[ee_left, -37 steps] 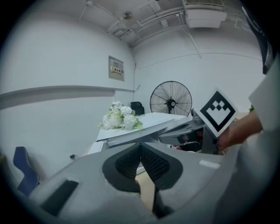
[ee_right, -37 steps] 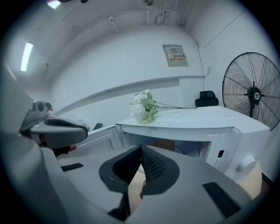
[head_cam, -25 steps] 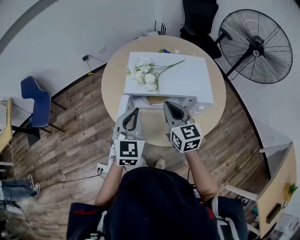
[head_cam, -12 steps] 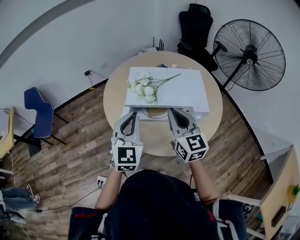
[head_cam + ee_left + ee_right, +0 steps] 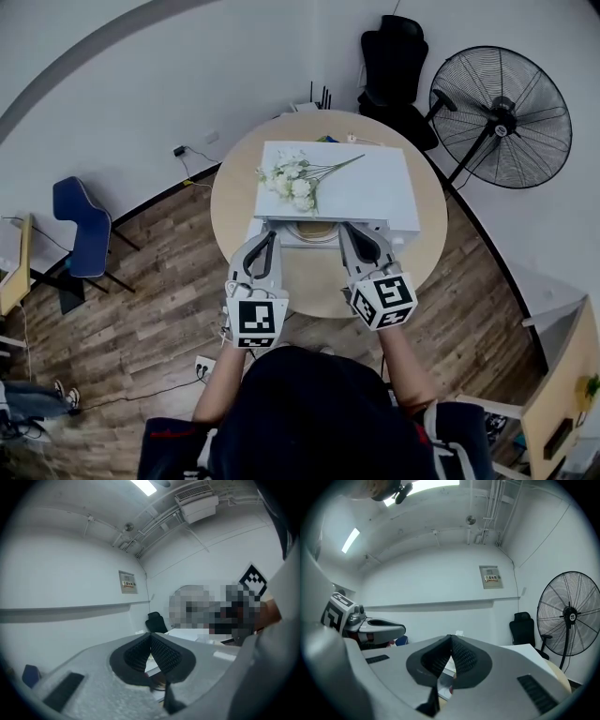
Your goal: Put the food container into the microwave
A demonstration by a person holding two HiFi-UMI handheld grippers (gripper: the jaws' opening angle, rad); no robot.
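Observation:
A white microwave [image 5: 361,192] stands on the round wooden table [image 5: 314,277], its front facing me. A round tan food container [image 5: 314,229] shows at the microwave's front opening, partly hidden under the top edge. My left gripper [image 5: 271,235] hangs just in front of the opening's left side, shut with nothing between its pads [image 5: 161,656]. My right gripper [image 5: 348,230] is level with it at the opening's right side, also shut and empty, its pads [image 5: 461,658] pressed together. Neither gripper touches the container.
A bunch of white flowers [image 5: 292,180] lies on the microwave's top. A large standing fan [image 5: 502,103] and a black office chair [image 5: 394,56] are behind the table at the right. A blue chair [image 5: 80,225] stands to the left on the wood floor.
Both grippers stay shut and hold about the same place in front of the microwave. The head view has shifted slightly, so the table sits a little lower in the picture.

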